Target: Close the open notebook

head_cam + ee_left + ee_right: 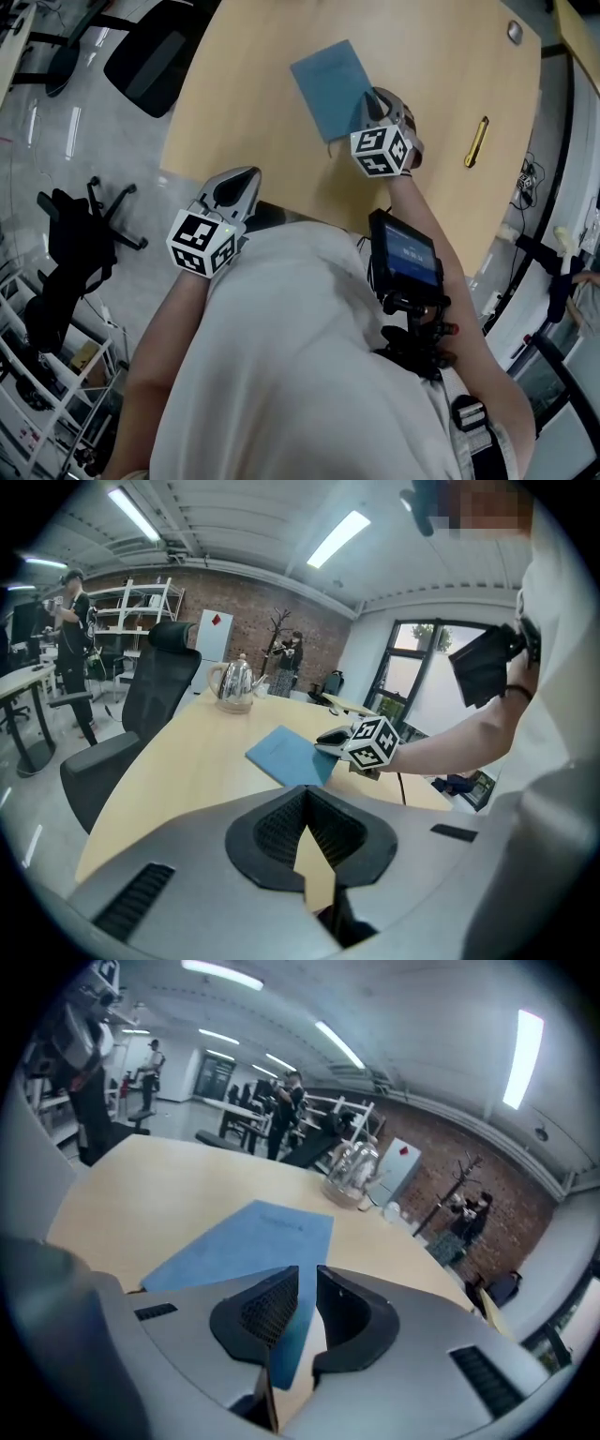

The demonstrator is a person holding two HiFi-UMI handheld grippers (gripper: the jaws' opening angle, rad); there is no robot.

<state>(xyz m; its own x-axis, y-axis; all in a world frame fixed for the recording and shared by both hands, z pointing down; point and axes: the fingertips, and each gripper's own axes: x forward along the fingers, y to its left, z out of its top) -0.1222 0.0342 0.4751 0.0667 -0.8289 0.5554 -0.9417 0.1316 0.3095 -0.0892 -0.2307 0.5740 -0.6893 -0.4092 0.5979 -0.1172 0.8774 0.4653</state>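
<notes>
notebook [328, 80]: its lower right corner lies under the right gripper [370, 106] in the head view. In the right gripper view its near edge runs behind the jaws, and only a blue strip shows in the narrow gap.
table [244, 94]: its far side is cut off by the top edge of the head view.
office chair [150, 54]: upper left, cut off by the top edge.
yellow object [476, 142]: right of the frame, too small to name.
round metal piece [515, 31]: upper right, too small to identify.
kettle [352, 1174]: blurred in the right gripper view.
</notes>
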